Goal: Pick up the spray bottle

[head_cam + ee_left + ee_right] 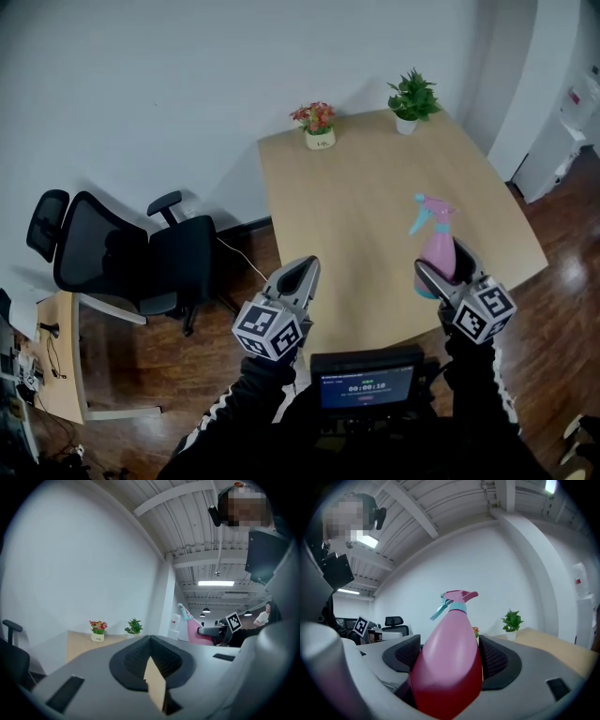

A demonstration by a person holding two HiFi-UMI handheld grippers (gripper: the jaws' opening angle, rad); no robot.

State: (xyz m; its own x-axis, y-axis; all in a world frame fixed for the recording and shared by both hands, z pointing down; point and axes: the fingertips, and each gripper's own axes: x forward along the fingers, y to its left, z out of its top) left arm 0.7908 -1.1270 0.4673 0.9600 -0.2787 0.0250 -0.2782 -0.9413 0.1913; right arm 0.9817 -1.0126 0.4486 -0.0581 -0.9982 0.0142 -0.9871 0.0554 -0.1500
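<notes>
The right claw (pixel 451 659) is seen clamped on the spray bottle (pixel 437 247), one pad pressed against each side of the pink body. The bottle is held upright, its teal trigger and pink nozzle head standing above the jaws. In the head view it is placed over the near right part of the bench (pixel 356 211), close to the right edge. Whether its base is touching the wood cannot be told, since the base is covered by the claw.

The left claw (pixel 306 272) is held over the near left corner of the bench, well apart from the bottle. Its jaws are pressed together at the tips, and nothing is gripped between them.

A white pot of red flowers (pixel 319 126) is set at the far edge of the bench, and a small green plant (pixel 411 99) in a white pot at the far right corner. A black office chair (pixel 122 258) is seen on the wooden floor beyond the left edge. A small screen (pixel 366 384) with a lit display is shown below the near edge, between the person's two dark sleeves.
</notes>
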